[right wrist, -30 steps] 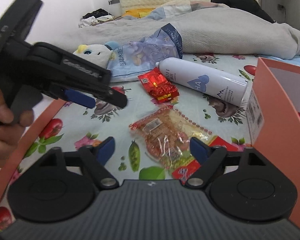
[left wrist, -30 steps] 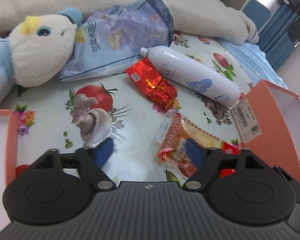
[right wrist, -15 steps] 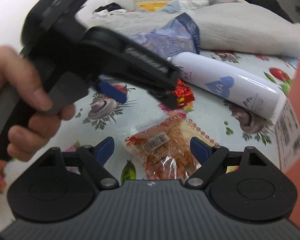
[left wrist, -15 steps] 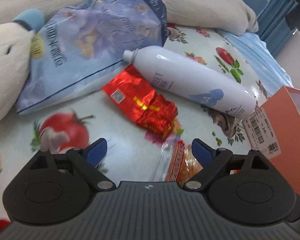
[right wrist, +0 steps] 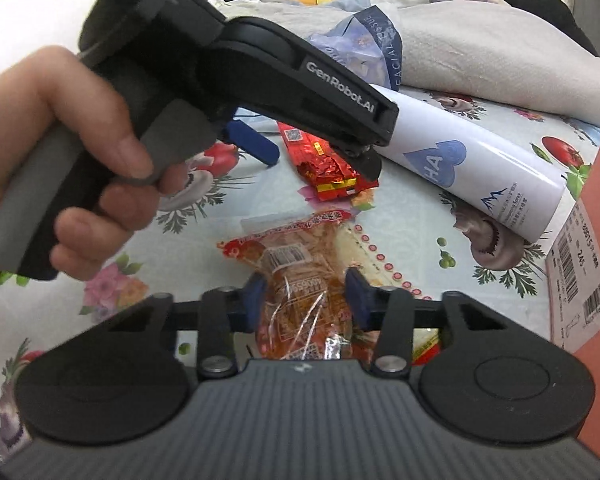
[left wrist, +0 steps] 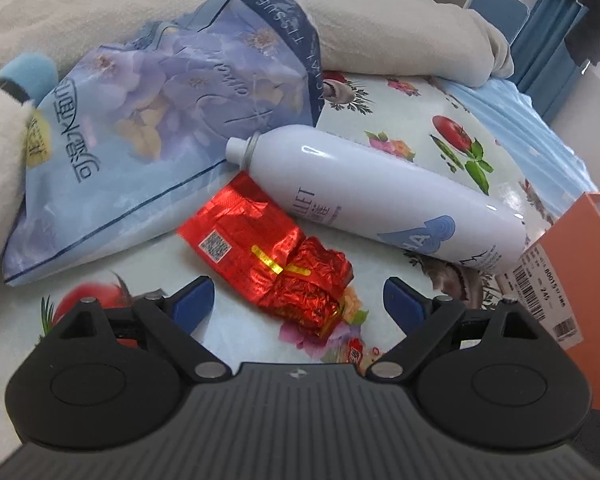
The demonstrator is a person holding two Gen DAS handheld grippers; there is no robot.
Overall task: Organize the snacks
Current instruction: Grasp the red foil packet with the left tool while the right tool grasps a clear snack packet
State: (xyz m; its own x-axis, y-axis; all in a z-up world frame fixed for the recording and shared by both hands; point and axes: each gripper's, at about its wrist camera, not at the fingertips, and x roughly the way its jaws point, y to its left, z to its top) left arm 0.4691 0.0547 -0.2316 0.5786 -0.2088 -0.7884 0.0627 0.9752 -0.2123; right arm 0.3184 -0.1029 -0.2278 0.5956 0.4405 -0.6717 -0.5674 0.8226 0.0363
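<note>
Red foil, crumpled, is seen between the wide-spread fingers of the left gripper (left wrist: 298, 300): a red foil packet (left wrist: 268, 256) lying flat on the printed tablecloth (left wrist: 412, 152), its near end between the two blue pads but touched by neither. Nothing is held by this gripper; its jaws have just been opening a little further. From the right wrist view the same gripper is seen gripped by a hand (right wrist: 60, 168), its tips lowered over the packet.

The right gripper (right wrist: 306, 296) is noted with jaws drawn in narrow, having just been closing, and a clear snack bag (right wrist: 300, 264) (orange-red contents, barcode label uppermost) is pinched between the blue pads. The bag's far end rests on the cloth, just short of the red packet.

A white spray can (left wrist: 380, 196) is recorded lying on its side, nozzle end toward the facial tissue pack (left wrist: 160, 120), its flank touching the far edge of the red packet. An orange box (left wrist: 580, 264) with a barcode sticker stands at the right edge, close by the can's base. A plush toy (left wrist: 0, 152) (only partly in view) is pressed against the left of the tissue pack. A grey blanket (left wrist: 380, 20) is heaped behind.
</note>
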